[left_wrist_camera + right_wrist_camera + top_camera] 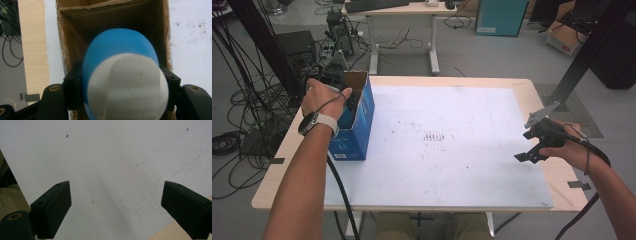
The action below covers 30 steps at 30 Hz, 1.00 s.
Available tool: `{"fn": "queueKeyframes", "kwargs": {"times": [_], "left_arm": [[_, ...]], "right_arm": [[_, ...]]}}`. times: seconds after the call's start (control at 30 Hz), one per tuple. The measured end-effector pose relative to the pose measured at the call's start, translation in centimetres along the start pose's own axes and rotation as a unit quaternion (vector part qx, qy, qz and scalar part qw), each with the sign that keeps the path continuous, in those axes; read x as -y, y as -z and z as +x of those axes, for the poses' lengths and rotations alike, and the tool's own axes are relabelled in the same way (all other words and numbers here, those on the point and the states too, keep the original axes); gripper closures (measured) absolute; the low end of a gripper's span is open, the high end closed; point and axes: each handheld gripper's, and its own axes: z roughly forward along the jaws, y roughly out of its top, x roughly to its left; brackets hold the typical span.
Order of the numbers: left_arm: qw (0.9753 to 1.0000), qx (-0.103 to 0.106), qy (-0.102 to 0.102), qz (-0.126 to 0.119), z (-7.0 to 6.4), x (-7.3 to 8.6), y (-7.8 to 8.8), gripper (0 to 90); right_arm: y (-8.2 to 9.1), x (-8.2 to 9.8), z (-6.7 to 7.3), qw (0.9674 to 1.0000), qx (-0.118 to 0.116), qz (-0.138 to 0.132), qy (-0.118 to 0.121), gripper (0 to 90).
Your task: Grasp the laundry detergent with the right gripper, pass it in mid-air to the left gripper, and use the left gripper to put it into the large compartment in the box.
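In the left gripper view my left gripper is shut on a round blue and white object, its black pads pressing on both sides. It hangs in the open top of a cardboard box. In the high view this box is blue outside and stands at the table's left, with my left gripper dipping into its opening under the hand. My right gripper stays near the table's right edge, open, with nothing between its jaws. In its own view the right gripper looks down on the white sheet.
A white sheet with faint dark marks covers most of the wooden table. Cables and equipment lie on the floor to the left, and a desk stands beyond the far edge. A black frame post rises at the right.
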Motion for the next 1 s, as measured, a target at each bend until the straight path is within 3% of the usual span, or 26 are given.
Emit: {"fn": "queueKeyframes", "kwargs": {"times": [0.43, 1.0], "left_arm": [[0.9998, 0.011, -0.003, 0.017, 0.1, 0.4, -2.1, 37.6], [0.9997, 0.01, -0.004, 0.024, 0.1, 0.2, -2.2, 37.6]], "right_arm": [[-0.2, 0.4, -0.1, 1.0, -0.001, 0.004, -0.006, 9.1], [-0.4, 0.5, 0.0, 1.0, -0.001, 0.004, -0.009, 9.0]]}}
